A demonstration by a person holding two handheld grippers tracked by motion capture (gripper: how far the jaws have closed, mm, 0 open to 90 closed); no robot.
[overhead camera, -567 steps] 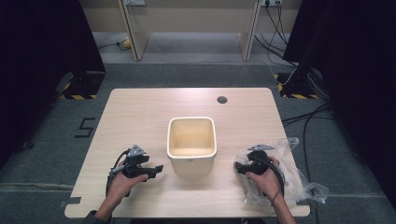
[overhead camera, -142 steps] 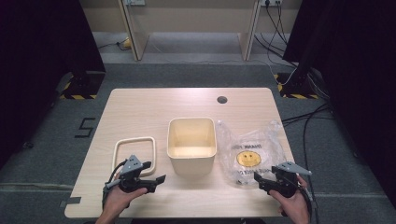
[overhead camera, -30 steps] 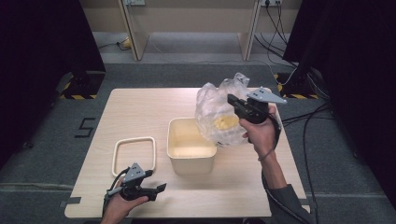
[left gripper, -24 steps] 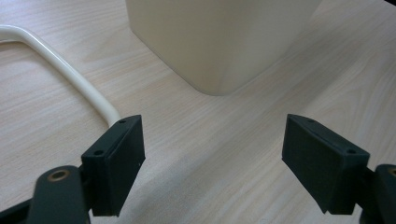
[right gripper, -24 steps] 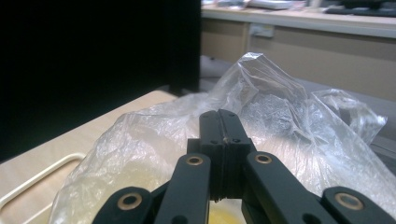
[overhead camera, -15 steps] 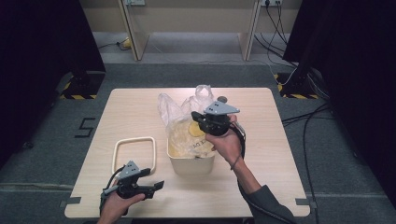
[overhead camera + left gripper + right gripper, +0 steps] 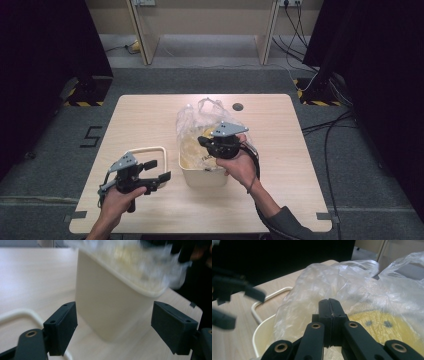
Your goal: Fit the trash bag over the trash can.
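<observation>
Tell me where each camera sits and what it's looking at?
High view: above the table, looking down; both forearms, left gripper, right gripper.
Left gripper view: on the left gripper, open, facing the cream tub.
Right gripper view: on the right gripper, shut on the plastic bag.
Shared: tub and bag show in all three.

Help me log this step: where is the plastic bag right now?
In the high view, mid-table, the plastic bag hangs into the cream tub, pinched in the right gripper; the lid frame lies to the tub's left.

A lab-like recording bay — black curtains (image 7: 45,45), floor cables (image 7: 330,120), hazard-striped stand feet (image 7: 82,103).
</observation>
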